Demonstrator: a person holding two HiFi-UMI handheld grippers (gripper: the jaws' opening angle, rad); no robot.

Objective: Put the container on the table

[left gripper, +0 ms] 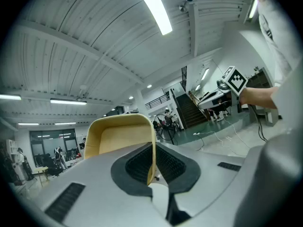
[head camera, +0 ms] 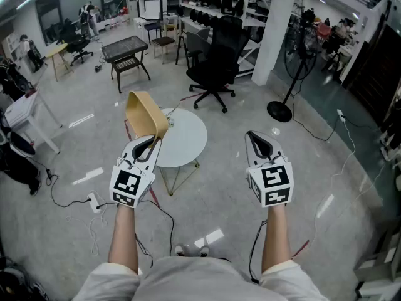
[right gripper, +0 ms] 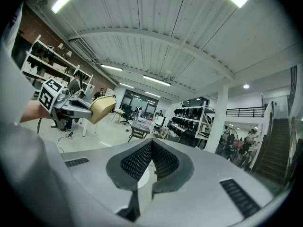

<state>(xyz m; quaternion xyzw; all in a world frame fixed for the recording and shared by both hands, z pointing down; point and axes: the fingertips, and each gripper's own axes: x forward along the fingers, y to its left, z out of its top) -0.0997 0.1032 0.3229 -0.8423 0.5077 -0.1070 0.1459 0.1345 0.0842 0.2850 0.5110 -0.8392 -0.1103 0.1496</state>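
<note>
A tan, shallow rectangular container [head camera: 145, 113] hangs in the air above the floor, its rim pinched by my left gripper [head camera: 146, 148], which is shut on it. In the left gripper view the container [left gripper: 118, 136] stands on edge between the jaws, its wall clamped by the pads. It also shows in the right gripper view, container [right gripper: 100, 109] held by the left gripper [right gripper: 85, 109]. The small round white table [head camera: 183, 138] stands just right of and below the container. My right gripper [head camera: 258, 142] is shut with nothing in it, right of the table.
A black office chair [head camera: 216, 64] stands beyond the table. A floor fan [head camera: 289, 80] is at the right, a black-topped table [head camera: 125, 50] further back left. Cables [head camera: 75, 199] and a power strip lie on the floor at the left. A white table [head camera: 25, 108] edges in.
</note>
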